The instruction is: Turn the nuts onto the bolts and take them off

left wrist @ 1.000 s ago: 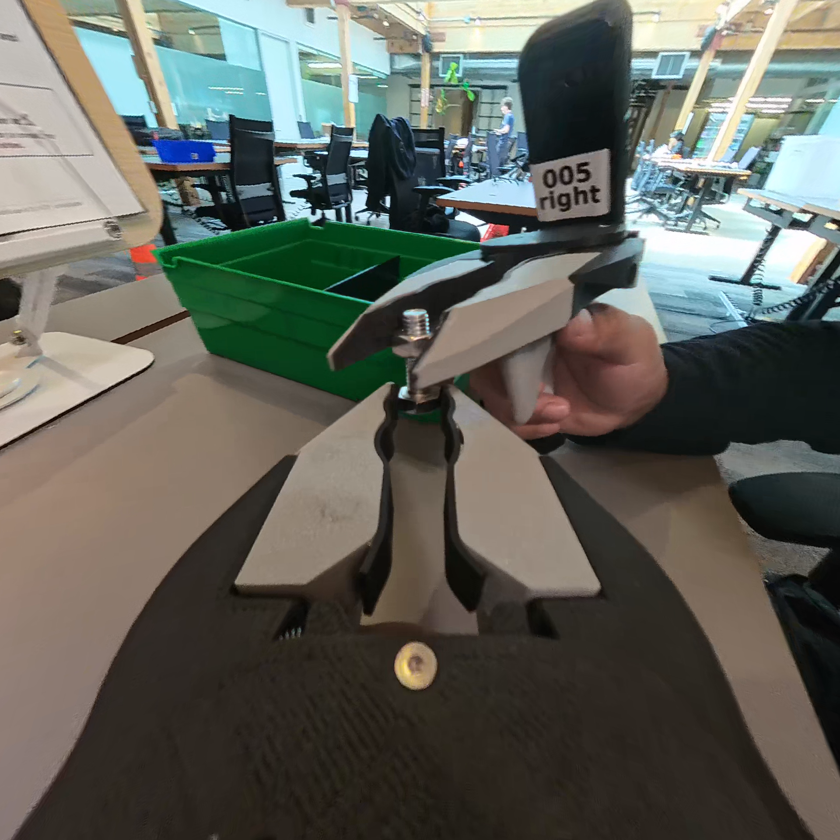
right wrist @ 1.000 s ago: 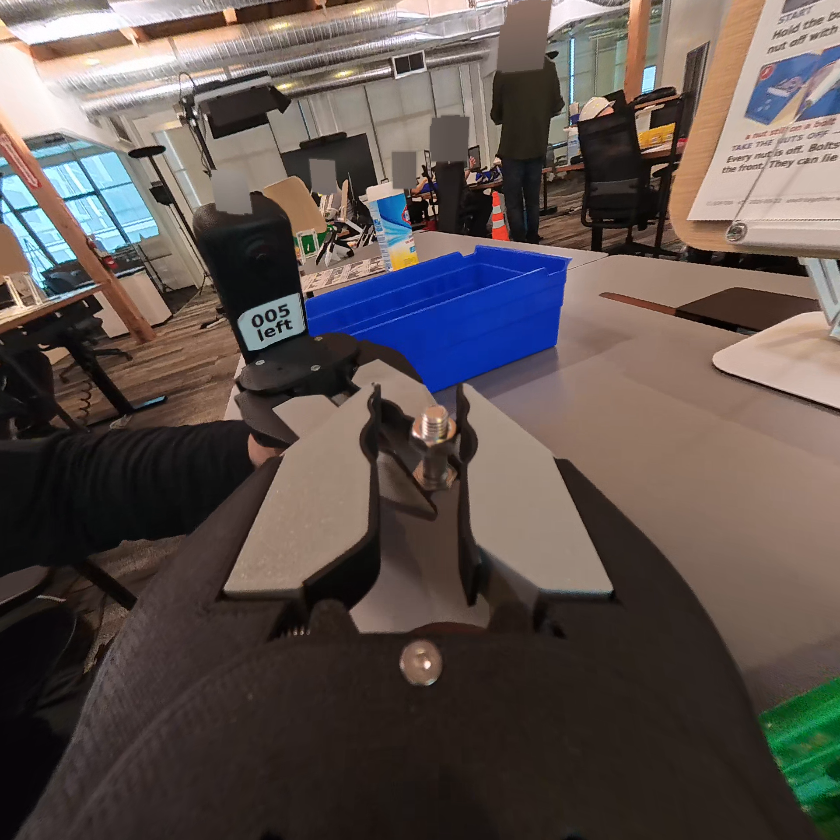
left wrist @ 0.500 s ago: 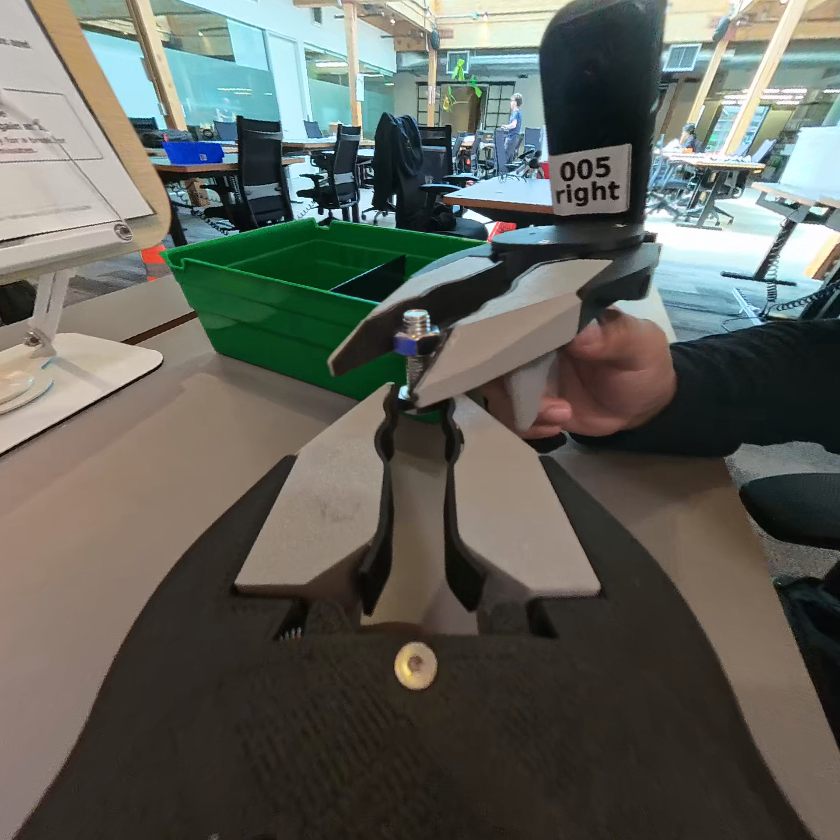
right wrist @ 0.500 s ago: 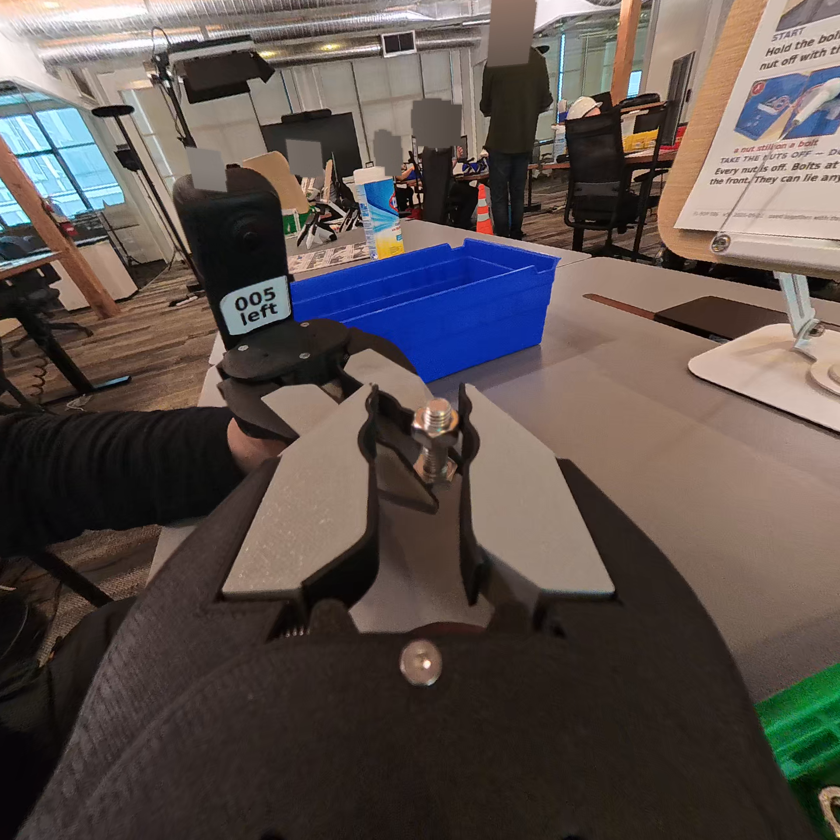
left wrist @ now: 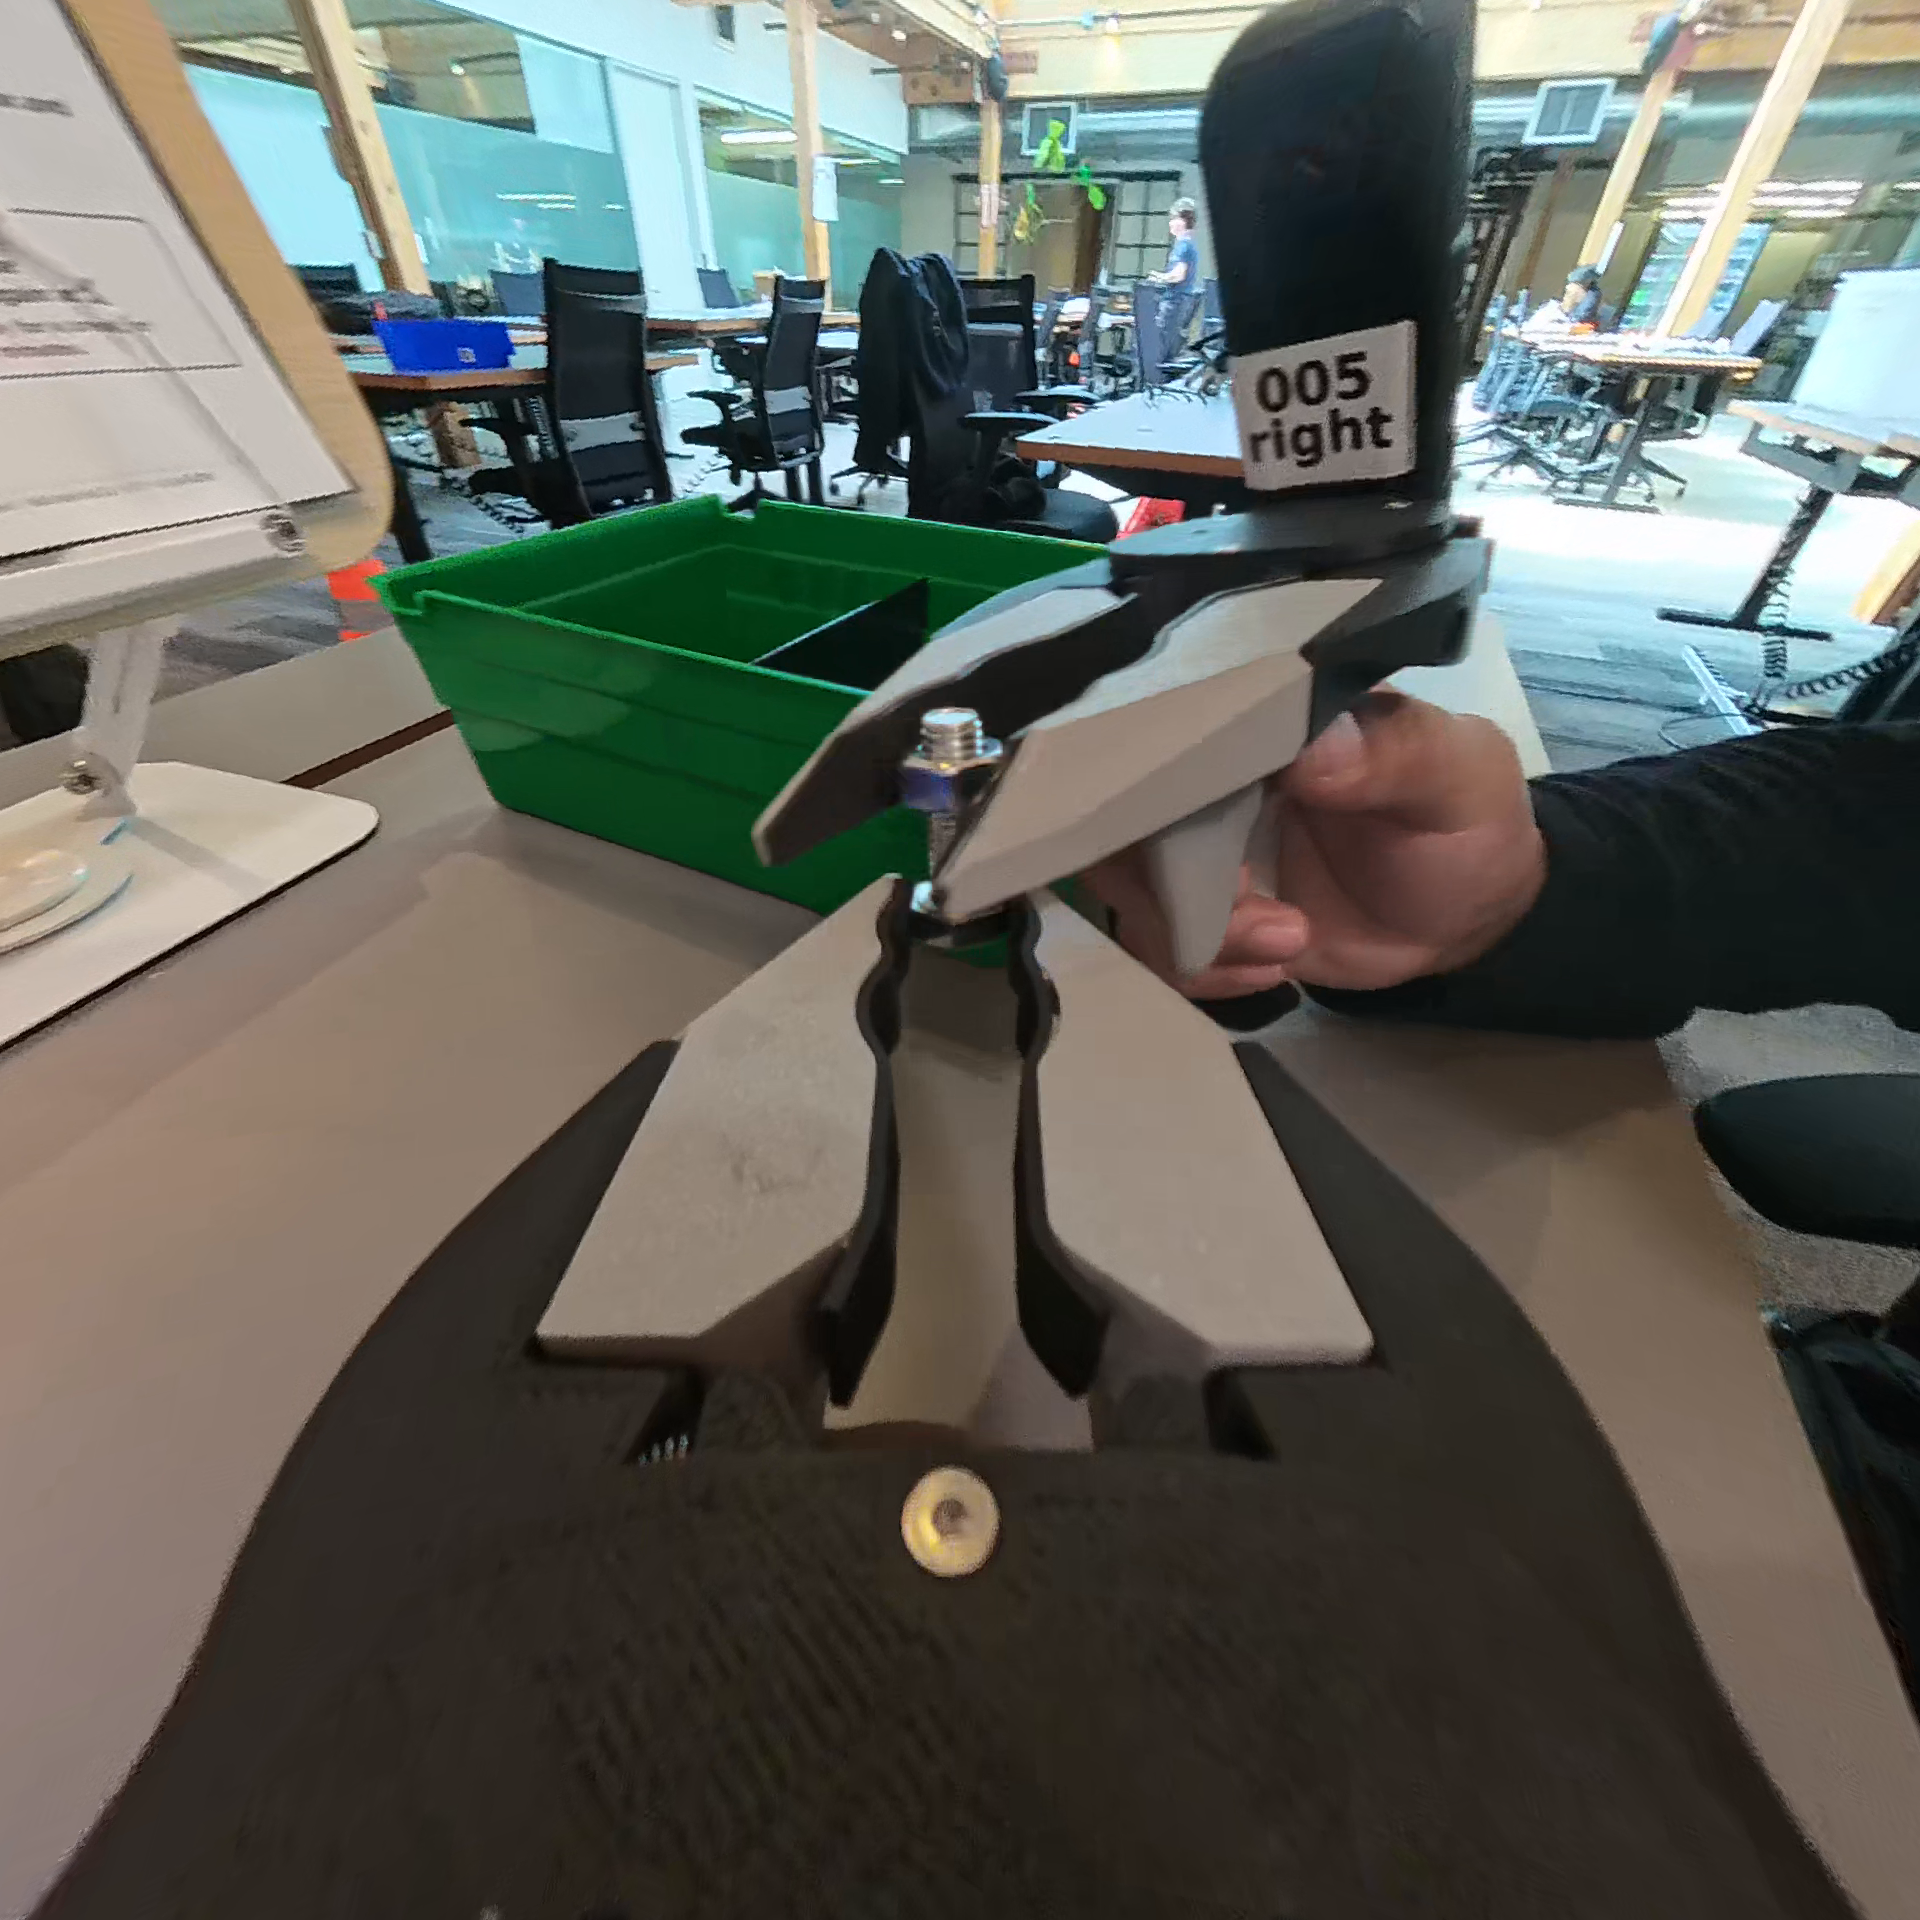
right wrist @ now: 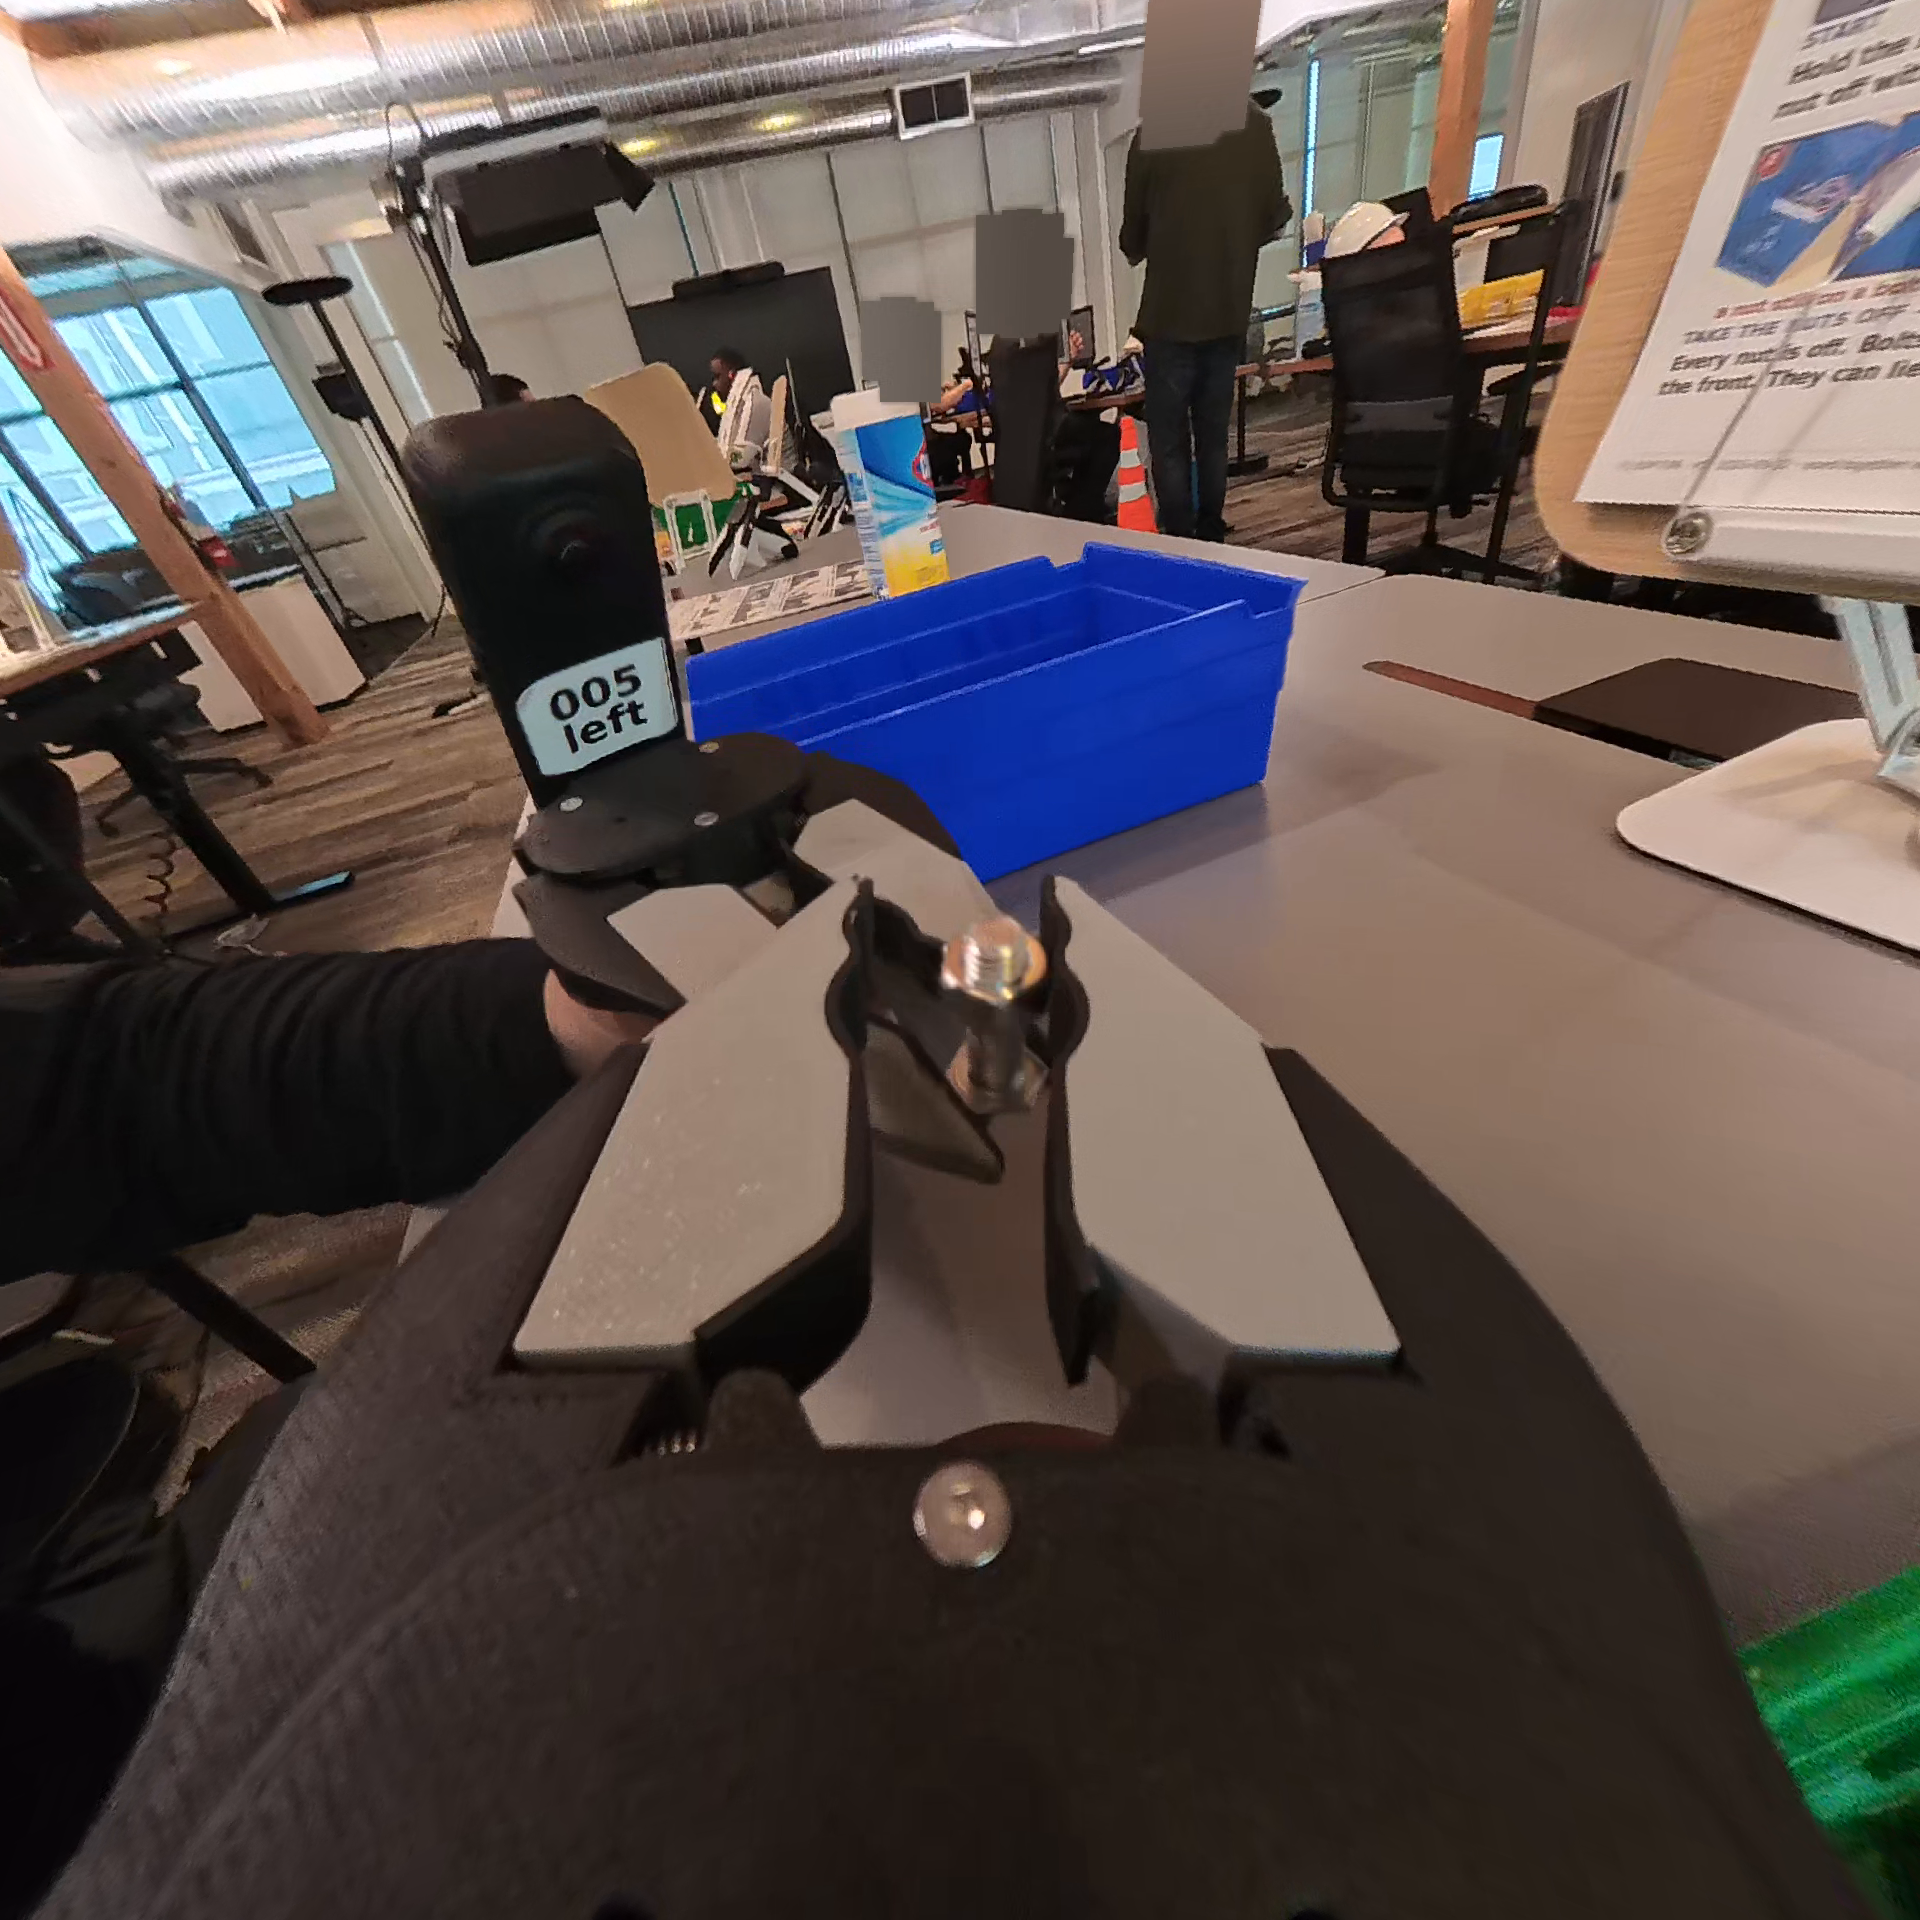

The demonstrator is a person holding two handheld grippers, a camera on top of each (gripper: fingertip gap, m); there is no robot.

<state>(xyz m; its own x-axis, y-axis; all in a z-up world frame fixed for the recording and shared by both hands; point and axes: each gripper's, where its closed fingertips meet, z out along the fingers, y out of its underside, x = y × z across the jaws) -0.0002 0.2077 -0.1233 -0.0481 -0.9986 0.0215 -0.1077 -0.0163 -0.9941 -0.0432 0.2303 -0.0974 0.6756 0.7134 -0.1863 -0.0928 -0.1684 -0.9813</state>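
My left gripper (left wrist: 954,925) is shut on the head of a steel bolt (left wrist: 951,732), which stands upright above the grey table (left wrist: 312,1091). My right gripper (right wrist: 954,914) reaches in from the right in the left wrist view and is shut on a hex nut (left wrist: 948,777) near the top of the bolt's thread. In the right wrist view the nut (right wrist: 992,961) sits between my right fingertips, the thread end pokes out above it, and the bolt head (right wrist: 1000,1081) shows below. A hand (left wrist: 1382,852) holds the right gripper's handle.
A green bin (left wrist: 644,665) with a black divider stands just behind the bolt. A blue bin (right wrist: 1039,707) stands across the table with a wipes canister (right wrist: 894,499) behind it. A sign stand with a white base (left wrist: 156,831) is at the side. People and office chairs are far off. The left gripper's tips are roughly 5 centimeters from the right gripper's.
The right gripper has swung slightly around the bolt with the nut in it. The left gripper has kept the bolt upright in the same place. Both stay shut.
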